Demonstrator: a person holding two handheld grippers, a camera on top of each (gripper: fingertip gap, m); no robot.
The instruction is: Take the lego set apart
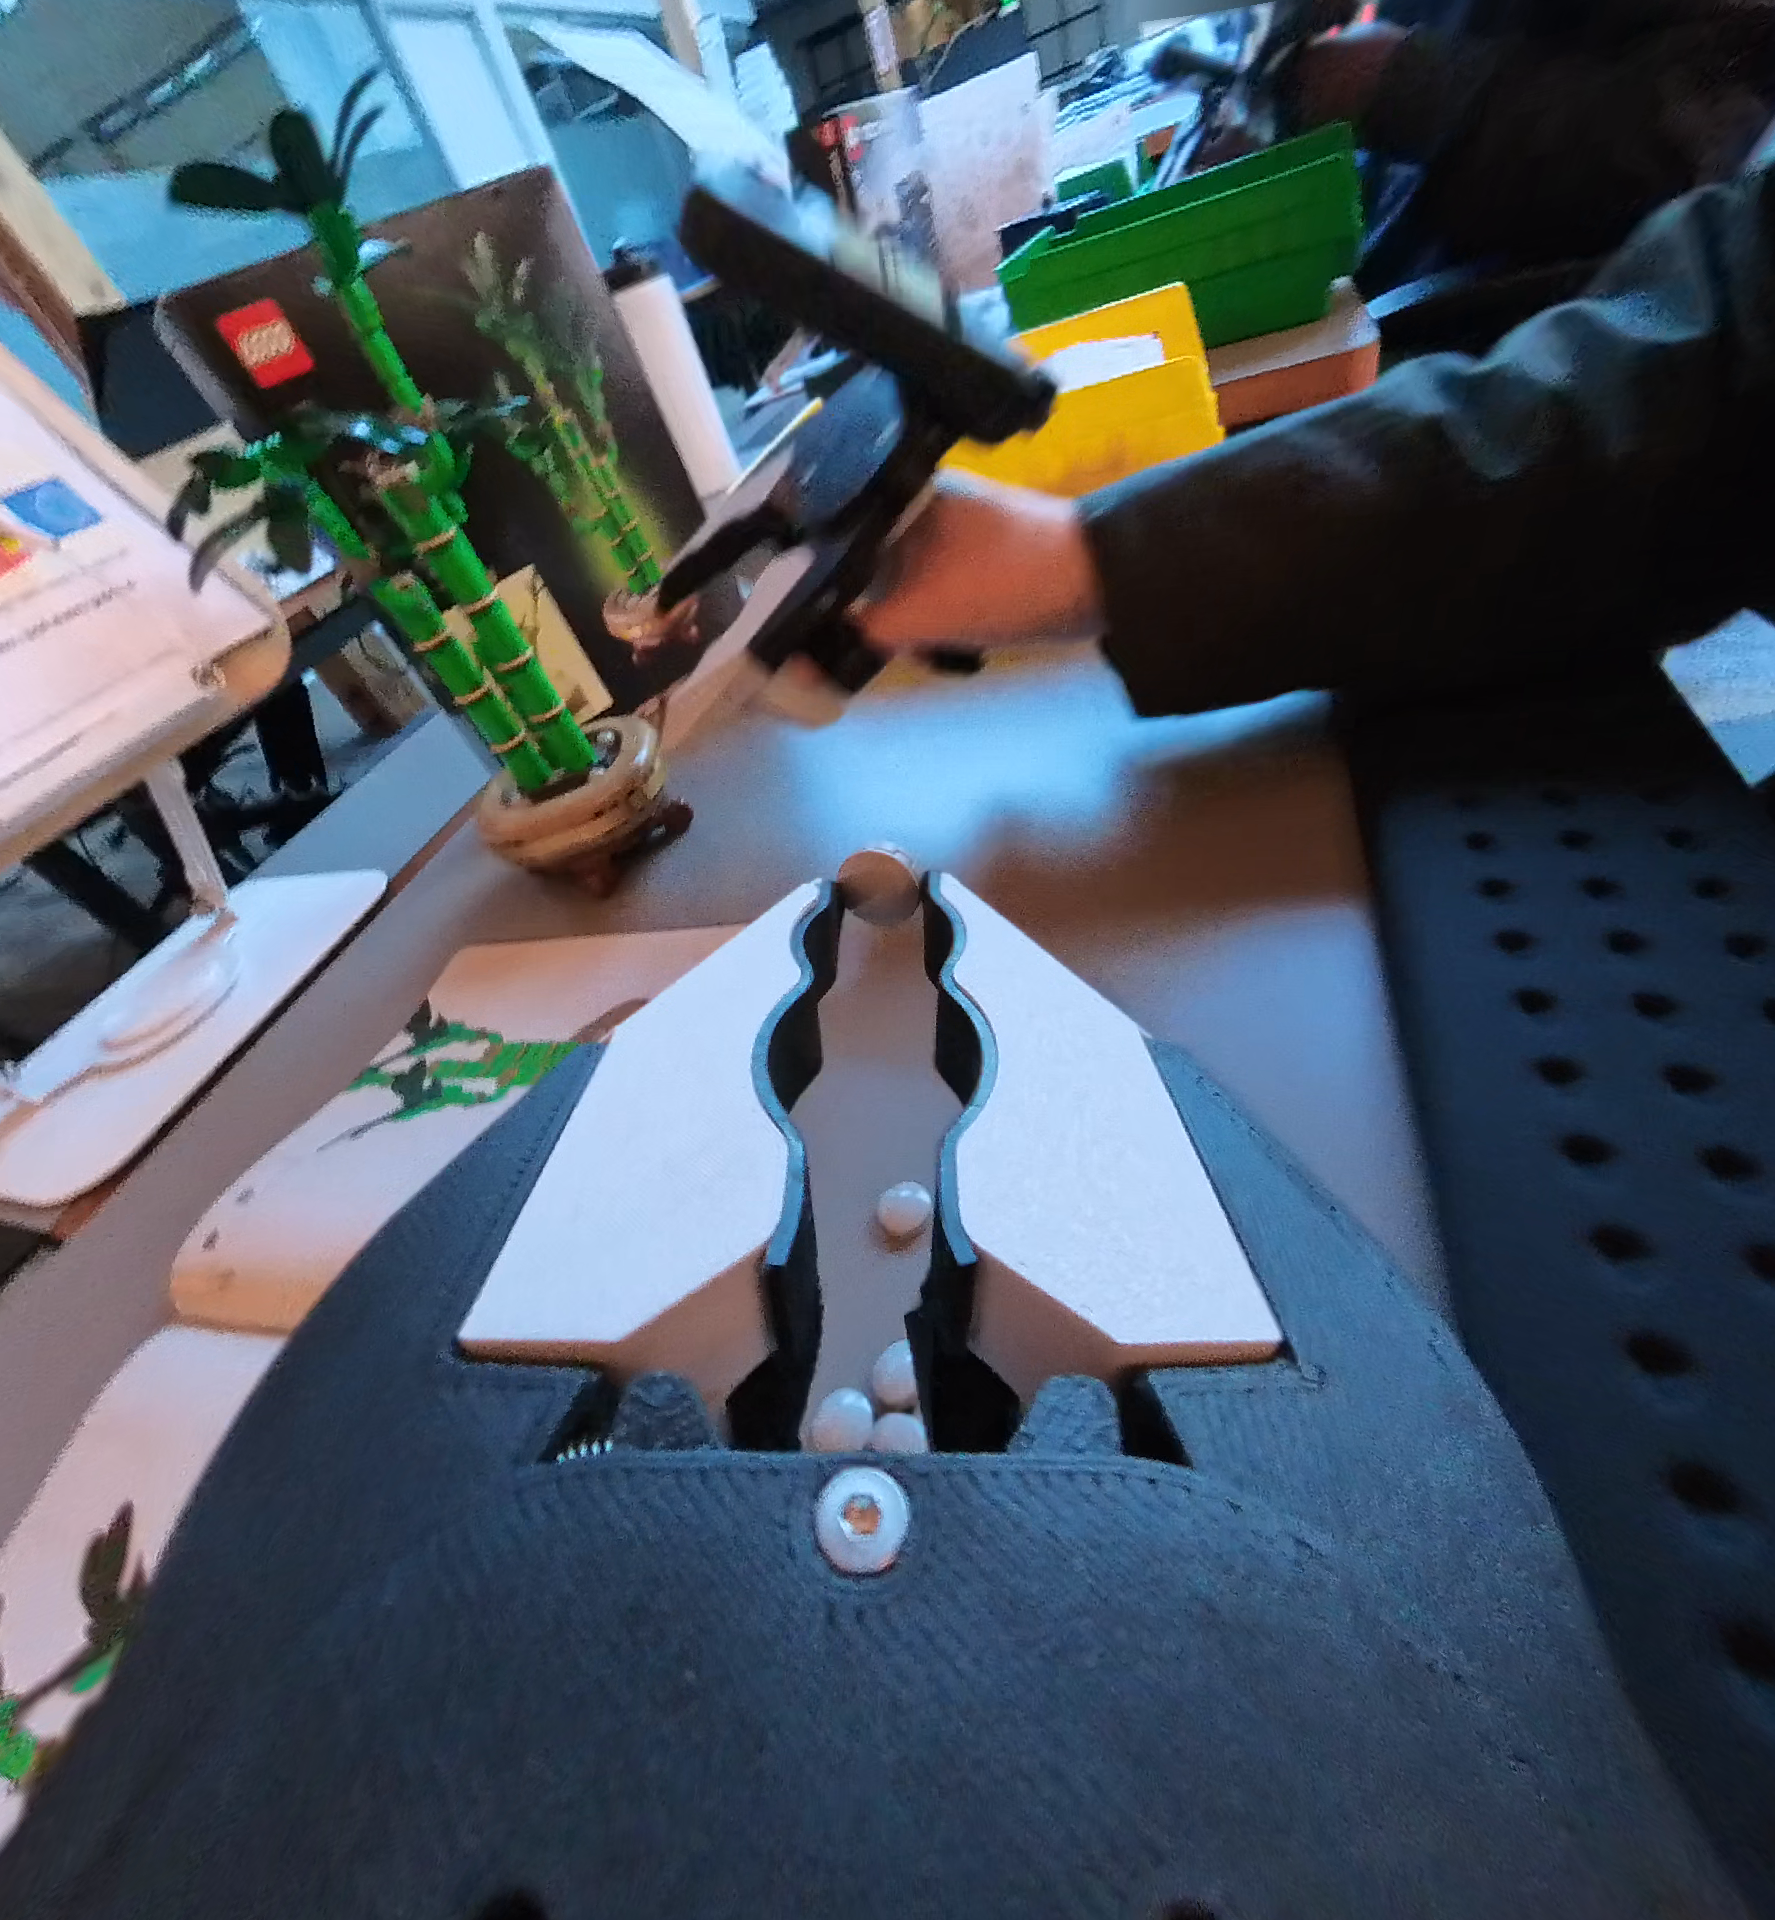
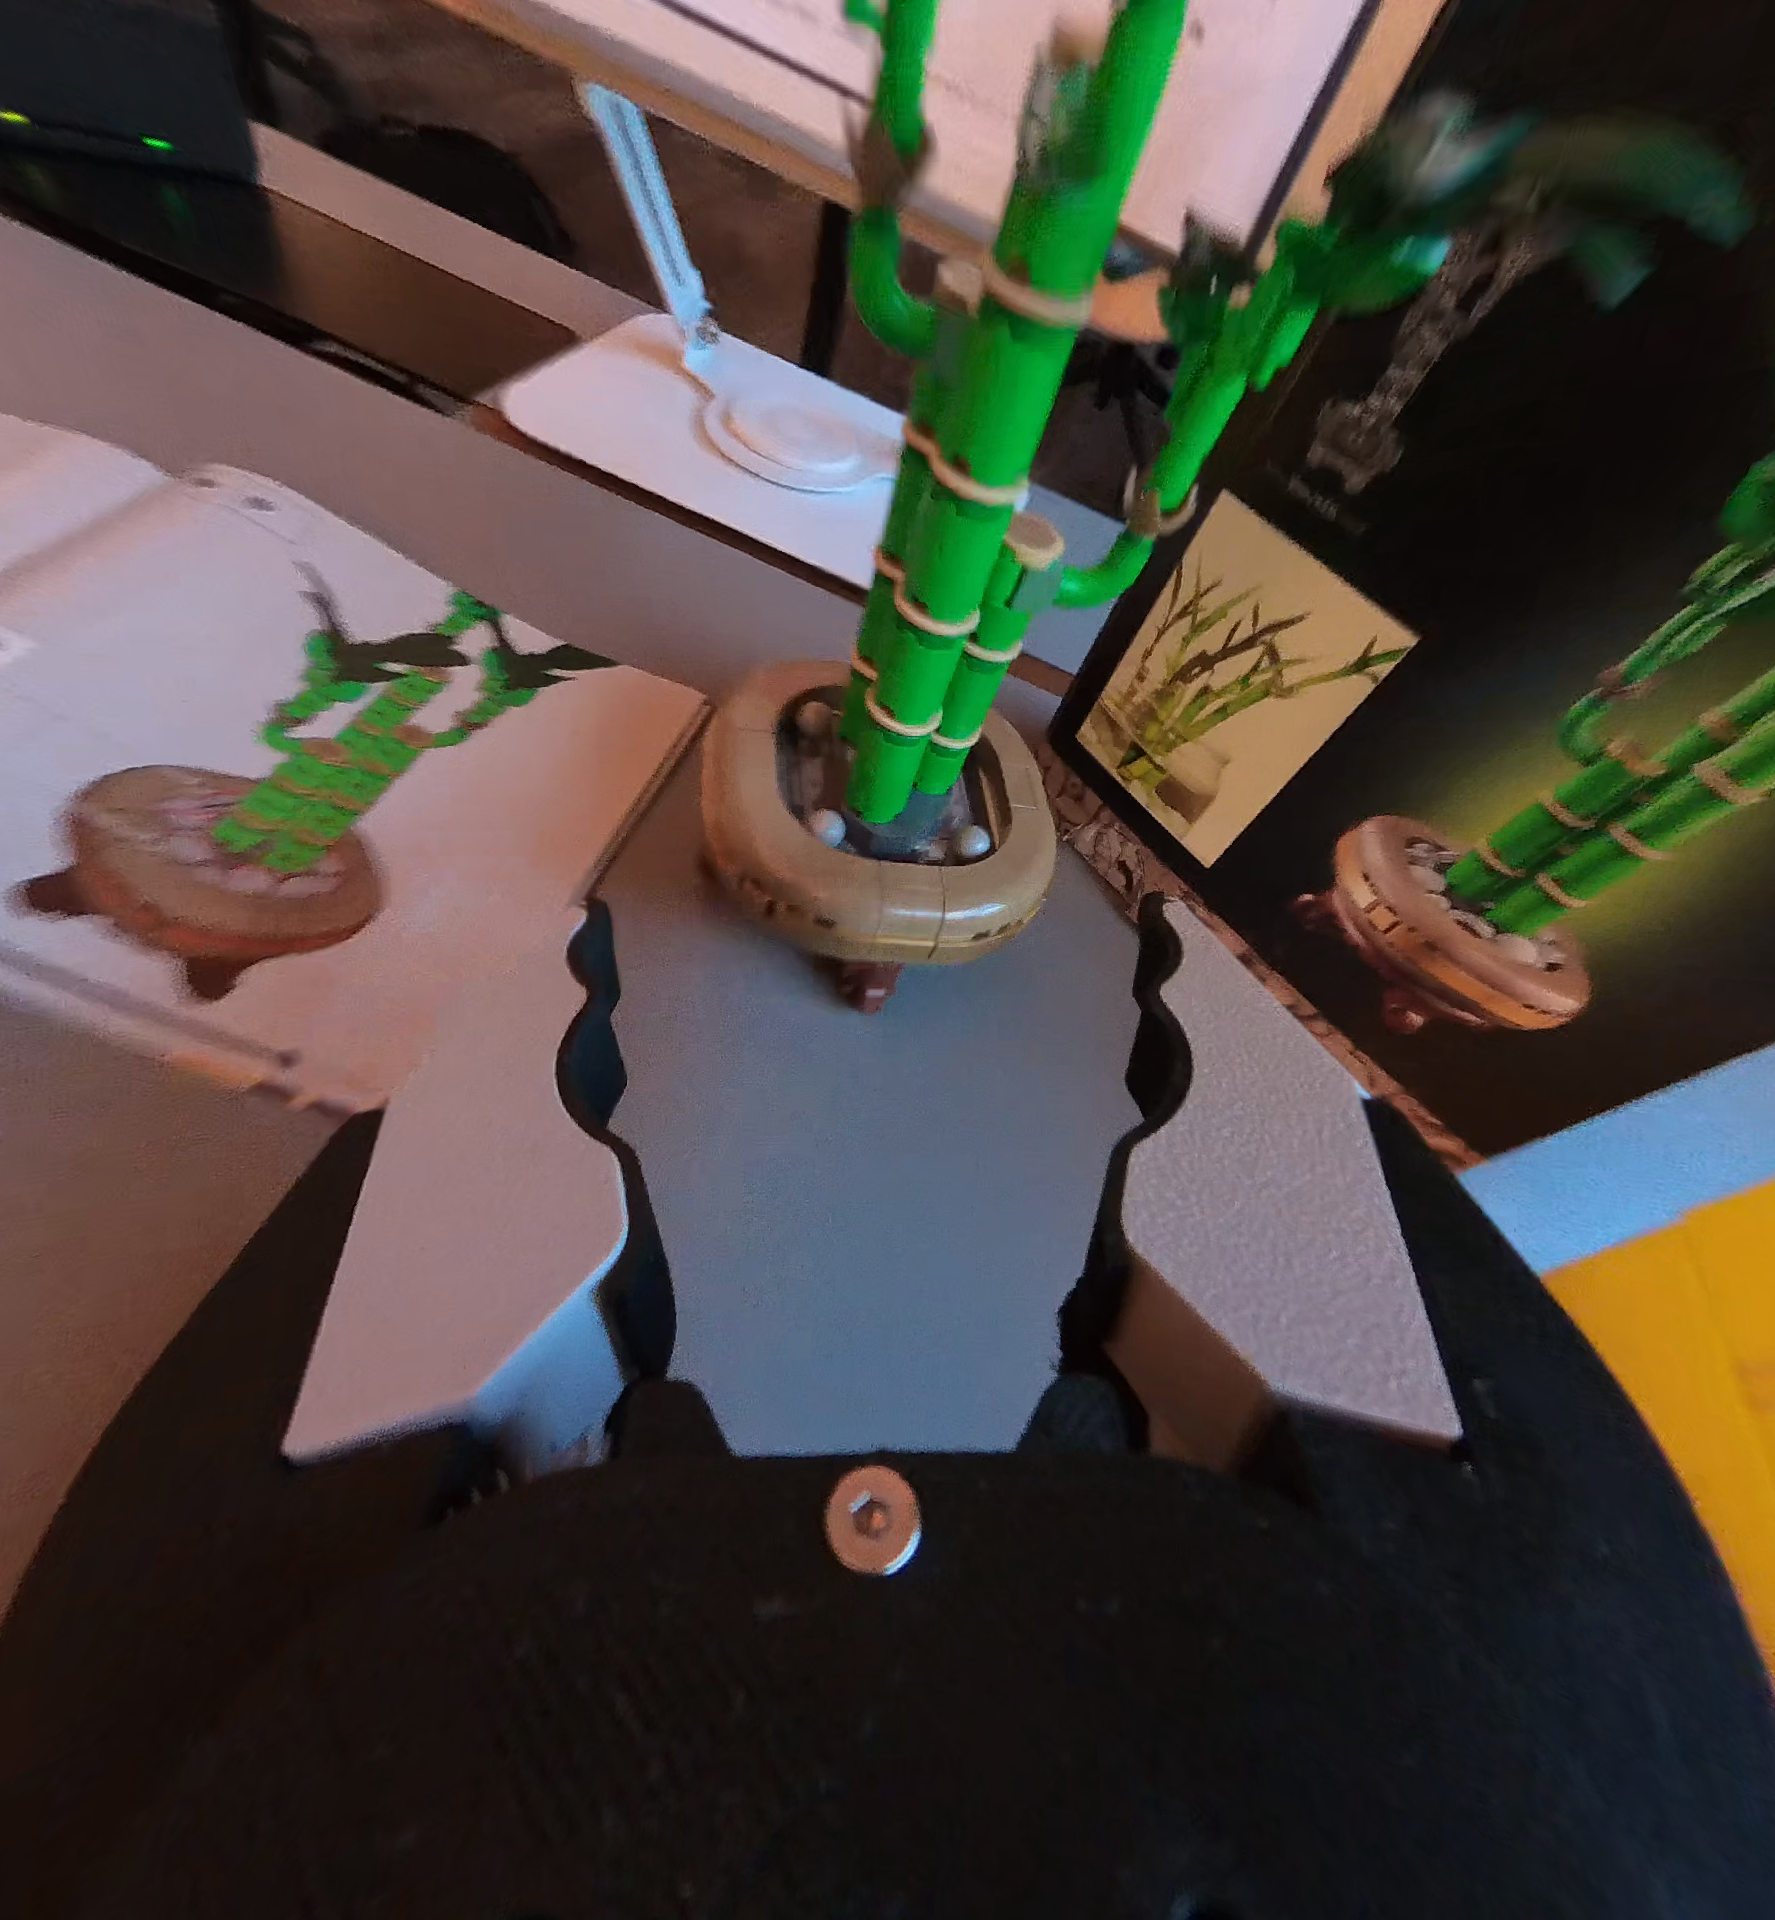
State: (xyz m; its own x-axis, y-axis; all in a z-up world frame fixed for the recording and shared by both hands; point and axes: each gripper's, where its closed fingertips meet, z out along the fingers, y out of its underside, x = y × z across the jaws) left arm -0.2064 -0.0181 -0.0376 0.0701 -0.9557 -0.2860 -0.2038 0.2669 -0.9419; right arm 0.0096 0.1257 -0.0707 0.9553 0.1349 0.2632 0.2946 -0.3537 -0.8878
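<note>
The Lego bamboo plant (image 1: 426, 582) stands in a tan round pot (image 1: 576, 800) on brown feet on the grey table. My left gripper (image 1: 881, 896) is shut on a small round pale pebble piece (image 1: 881, 875) at its fingertips, low over the table and in front of the pot. Several loose white pebble pieces (image 1: 904, 1210) lie on the table under its fingers. My right gripper (image 2: 878, 987) is open and empty, its fingertips just short of the pot (image 2: 878, 904), with the green stalks (image 2: 950, 623) rising beyond. It also shows in the left wrist view (image 1: 732, 644), held in a hand to the right of the plant.
The black set box (image 2: 1485, 727) stands right behind the pot. An instruction booklet (image 2: 187, 727) lies to its left. A white stand base (image 1: 187, 987) sits at the table's left edge. Yellow (image 1: 1101, 416) and green (image 1: 1195, 239) bins are at the back right. A black perforated panel (image 1: 1641, 1143) is at the right. The left tips stand about 15 centimetres off the black perforated panel (image 1: 1641, 1143).
</note>
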